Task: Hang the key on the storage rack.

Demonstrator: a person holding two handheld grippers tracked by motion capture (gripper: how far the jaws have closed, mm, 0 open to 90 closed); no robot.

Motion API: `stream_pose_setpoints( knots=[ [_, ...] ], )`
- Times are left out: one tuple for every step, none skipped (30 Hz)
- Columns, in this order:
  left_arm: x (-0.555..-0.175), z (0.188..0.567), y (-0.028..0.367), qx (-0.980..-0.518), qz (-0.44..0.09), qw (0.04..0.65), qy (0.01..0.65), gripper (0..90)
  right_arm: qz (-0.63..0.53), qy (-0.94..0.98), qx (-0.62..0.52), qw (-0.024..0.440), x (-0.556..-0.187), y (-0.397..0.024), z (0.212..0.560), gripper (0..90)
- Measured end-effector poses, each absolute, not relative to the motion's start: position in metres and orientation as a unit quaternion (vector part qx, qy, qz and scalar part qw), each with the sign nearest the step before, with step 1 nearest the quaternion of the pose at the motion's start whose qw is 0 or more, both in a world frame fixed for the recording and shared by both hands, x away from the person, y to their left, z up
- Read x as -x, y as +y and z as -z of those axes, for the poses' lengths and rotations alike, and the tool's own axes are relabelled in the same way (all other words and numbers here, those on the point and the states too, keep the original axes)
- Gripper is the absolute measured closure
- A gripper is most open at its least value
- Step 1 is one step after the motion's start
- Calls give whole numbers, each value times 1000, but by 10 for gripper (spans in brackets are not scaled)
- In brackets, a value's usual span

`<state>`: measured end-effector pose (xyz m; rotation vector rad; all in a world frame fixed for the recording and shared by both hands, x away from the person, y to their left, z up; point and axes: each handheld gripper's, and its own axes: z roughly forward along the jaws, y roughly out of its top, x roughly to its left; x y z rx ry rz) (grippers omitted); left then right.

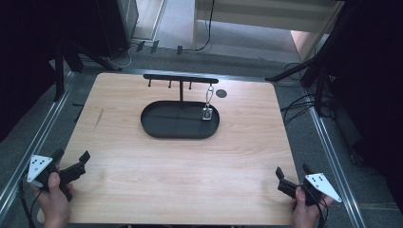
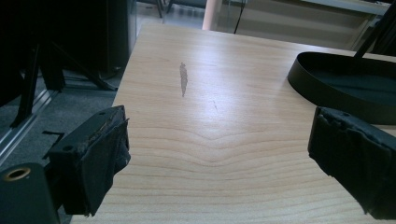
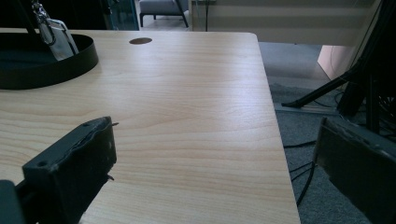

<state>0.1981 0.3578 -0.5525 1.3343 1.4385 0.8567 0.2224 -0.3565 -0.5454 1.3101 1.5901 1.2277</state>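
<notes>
Left gripper (image 1: 71,160) and right gripper (image 1: 293,172) gape, well apart from the tray (image 1: 157,127).

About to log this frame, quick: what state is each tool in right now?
Left tool: open, holding nothing, above the light wooden table.
Right tool: open, holding nothing, at the table's right edge.

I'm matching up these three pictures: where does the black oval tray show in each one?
High view: the tray lies at the table's middle, toward the far edge.
Left gripper view: its curved wall enters at the upper right.
Right gripper view: it sits at the upper left.
Shared landmark: the wooden table under it.
</notes>
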Motion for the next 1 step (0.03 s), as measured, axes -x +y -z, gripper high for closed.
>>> stream_pose_setpoints(
  knots=[
    [-198, 553, 358, -547, -352, 480, 589, 55, -476, 618, -509, 363, -222, -356, 545, 0]
  ],
)
